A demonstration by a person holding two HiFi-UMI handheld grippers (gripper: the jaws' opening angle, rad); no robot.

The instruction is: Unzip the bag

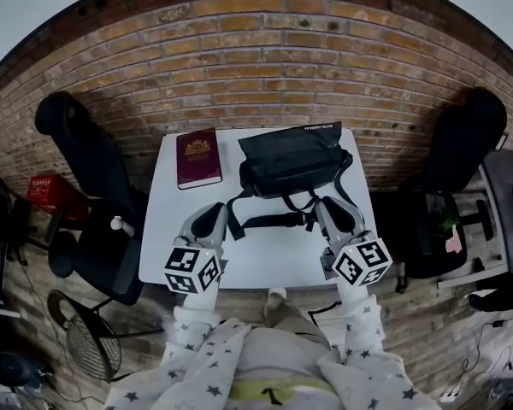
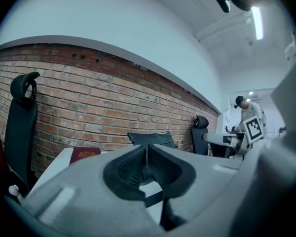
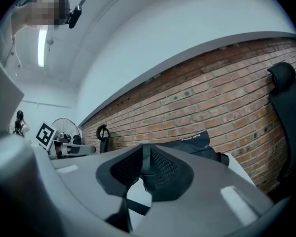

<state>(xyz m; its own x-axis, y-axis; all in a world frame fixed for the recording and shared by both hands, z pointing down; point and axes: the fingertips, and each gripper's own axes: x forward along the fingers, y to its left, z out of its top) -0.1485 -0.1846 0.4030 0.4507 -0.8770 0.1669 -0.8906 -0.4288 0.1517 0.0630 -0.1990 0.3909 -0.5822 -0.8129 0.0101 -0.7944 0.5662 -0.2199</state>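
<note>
White lettering along the top edge of the black shoulder bag [image 1: 292,161], too small to read. Gold emblem and gold print on the maroon book [image 1: 198,158] lying just left of the bag, likewise illegible. Black-and-white square markers on each gripper's cube, no words.

Bag set at the far edge of a white table [image 1: 248,267], close against a brick wall [image 1: 265,58]. Black strap [image 1: 269,222] looped out from the bag across the tabletop on its near side. Black office chair [image 1: 85,161] well to the left of the bag, another [image 1: 466,143] well to its right, both off the table. Red box [image 1: 51,190] on the floor further left still. Between the grippers and the bag, only the strap.

Left gripper [image 1: 212,219] on the near side of the bag, just left of the strap loop — pointing toward the bag, roughly level, pads pressed together, gripping nothing. Right gripper [image 1: 329,212] also on the near side, below the bag's right corner, over the strap's end — roughly level, jaws a narrow slit apart, nothing between the pads. Both held out ahead on arms in star-printed sleeves [image 1: 197,357].
</note>
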